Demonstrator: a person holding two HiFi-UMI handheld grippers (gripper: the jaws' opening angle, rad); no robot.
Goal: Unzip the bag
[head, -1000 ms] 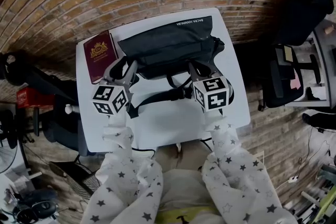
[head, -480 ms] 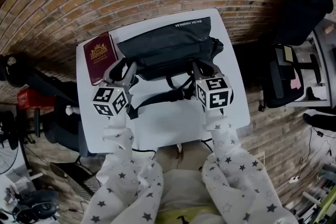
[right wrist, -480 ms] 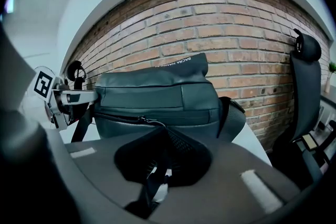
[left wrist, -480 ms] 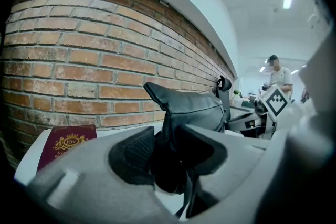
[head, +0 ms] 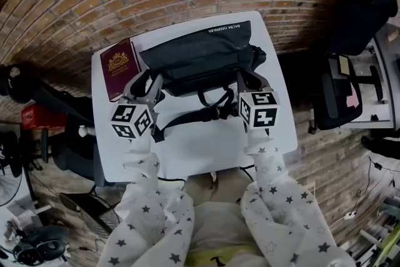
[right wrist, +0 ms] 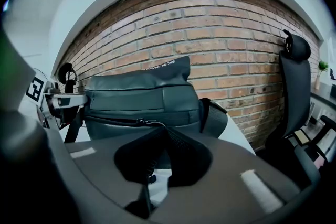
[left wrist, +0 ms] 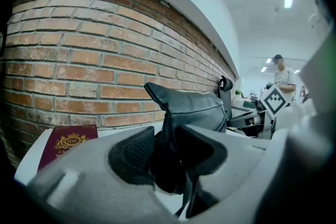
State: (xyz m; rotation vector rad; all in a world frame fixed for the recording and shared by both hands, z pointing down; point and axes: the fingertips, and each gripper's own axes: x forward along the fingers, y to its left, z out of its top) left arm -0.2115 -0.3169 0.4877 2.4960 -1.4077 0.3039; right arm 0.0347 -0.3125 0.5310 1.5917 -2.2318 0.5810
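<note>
Left claw (head: 145, 80) pinching bag (head: 200, 50) corner, right claw (head: 249, 79) pinching zip pull (right wrist: 140, 123), passport (head: 119, 65) beside.

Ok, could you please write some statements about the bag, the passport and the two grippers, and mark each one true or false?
1. The burgundy passport lies on the white table, to the left of the dark bag. True.
2. The left gripper is open and empty. False: its jaws clamp the bag's left end.
3. The right gripper is shut on the zipper pull. True.
4. The bag lies on top of the passport. False: the passport lies beside it, uncovered.
</note>
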